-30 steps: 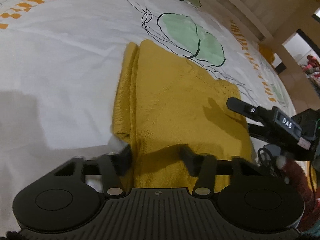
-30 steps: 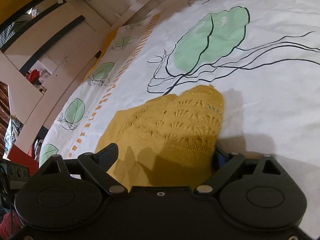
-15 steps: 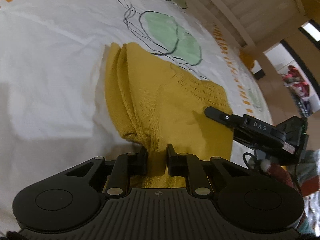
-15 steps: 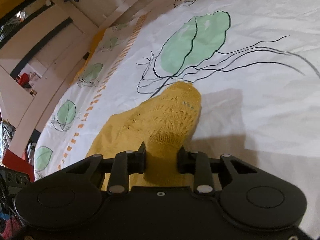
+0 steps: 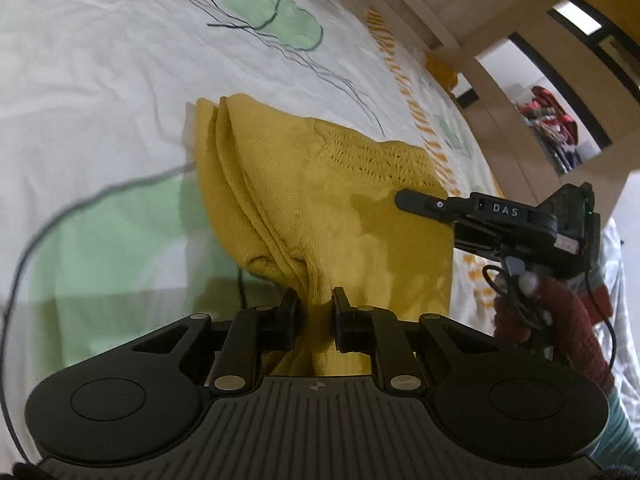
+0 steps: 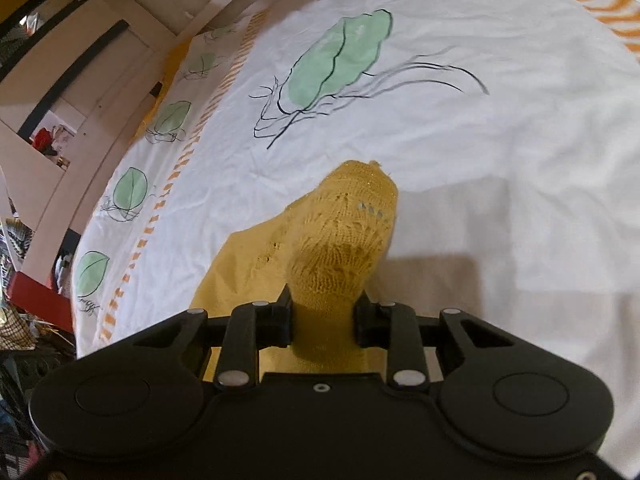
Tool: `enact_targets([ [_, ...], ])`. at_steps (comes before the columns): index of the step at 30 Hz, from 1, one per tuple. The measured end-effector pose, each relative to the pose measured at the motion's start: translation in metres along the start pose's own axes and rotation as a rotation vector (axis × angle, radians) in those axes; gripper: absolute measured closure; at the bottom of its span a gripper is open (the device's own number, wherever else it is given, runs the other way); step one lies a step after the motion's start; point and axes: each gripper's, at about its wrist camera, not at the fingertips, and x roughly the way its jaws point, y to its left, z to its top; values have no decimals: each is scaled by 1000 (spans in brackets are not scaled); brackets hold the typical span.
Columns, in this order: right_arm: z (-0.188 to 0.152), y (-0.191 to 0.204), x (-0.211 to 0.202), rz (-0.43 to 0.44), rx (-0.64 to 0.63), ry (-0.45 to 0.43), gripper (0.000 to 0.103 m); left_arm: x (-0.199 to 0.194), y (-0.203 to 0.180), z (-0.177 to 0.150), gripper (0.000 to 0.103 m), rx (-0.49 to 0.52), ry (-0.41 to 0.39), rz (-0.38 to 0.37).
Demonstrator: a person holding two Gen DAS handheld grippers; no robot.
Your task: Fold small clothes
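Held low over the bed [image 5: 100, 60], the left hand-held gripper [image 5: 316, 312] pinches a bunched near edge of the yellow knit garment [image 5: 340, 200], while the right hand-held gripper [image 6: 322, 320], reaching in from the right, clamps its lacy corner [image 6: 348, 240]; the garment's far part lies on the leaf-printed sheet.

The sweater [image 5: 328, 208] is knitted from mustard yarn, matt, with an openwork lace band and a ribbed edge. The bedsheet [image 6: 500, 128] is made of smooth white cloth, lightly creased and printed. The left gripper [image 5: 316, 308] and right gripper [image 6: 322, 312] are moulded in matt black plastic, fitted with shiny metal pins.
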Motion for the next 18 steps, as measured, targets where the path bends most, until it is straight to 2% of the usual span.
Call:
enact_targets([
  [4,-14,-12,-13,-24,2,-24,63,0,-7,-12,87,11,-13,44],
  [8,-22,-23,-12,-134,-2,-86,48,3,-4,-18,87,47,-35,175],
  [10,-27,-23,-16,-161,-16,-125,48,6,-1,-22,84,71,-34,232],
  [14,-38,-11,-32,-206,-76,-195,47,0,-2,-35,83,97,-52,266],
  [18,-53,-2,-47,-219,-129,-269,47,-3,-12,-44,82,177,-67,325],
])
